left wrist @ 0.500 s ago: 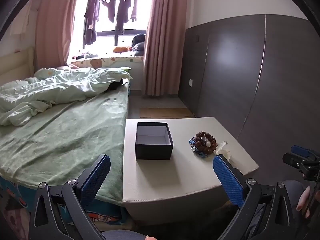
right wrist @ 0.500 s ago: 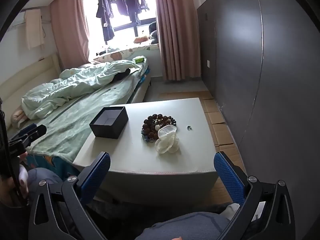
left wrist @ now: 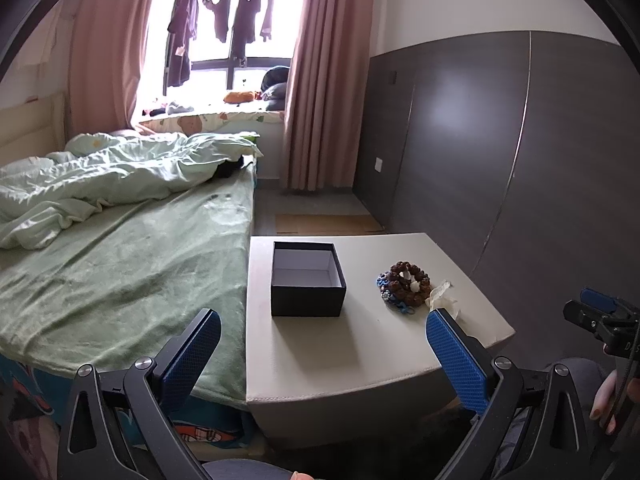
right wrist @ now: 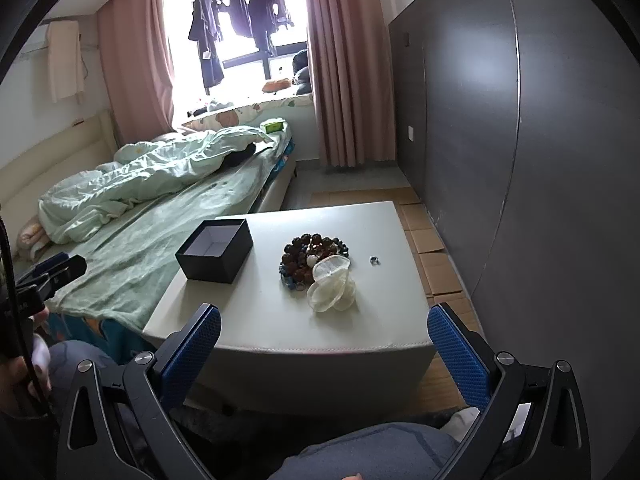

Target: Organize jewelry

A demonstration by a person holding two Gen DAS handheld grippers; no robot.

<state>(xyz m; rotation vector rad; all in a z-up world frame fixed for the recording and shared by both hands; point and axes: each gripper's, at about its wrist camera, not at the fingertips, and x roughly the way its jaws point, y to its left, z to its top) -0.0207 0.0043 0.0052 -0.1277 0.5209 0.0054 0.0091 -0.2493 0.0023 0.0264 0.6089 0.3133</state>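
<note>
An open, empty black box (left wrist: 307, 279) (right wrist: 215, 250) stands on the white table (left wrist: 360, 356) (right wrist: 288, 320). Beside it lies a pile of brown and blue bead bracelets (left wrist: 404, 282) (right wrist: 310, 256), with a clear plastic pouch (right wrist: 331, 284) (left wrist: 440, 296) against it. A small ring (right wrist: 374, 260) lies alone to the right of the pile. My left gripper (left wrist: 324, 354) is open and empty, held back from the table's near edge. My right gripper (right wrist: 324, 354) is open and empty too, near the front edge.
A bed with a green sheet (left wrist: 120, 272) touches the table's left side. A dark grey wall panel (left wrist: 500, 160) runs along the right. Cardboard sheets (right wrist: 428, 248) cover the floor between table and wall.
Both views have shifted only slightly; the grippers stay open and the things on the table have not moved.
</note>
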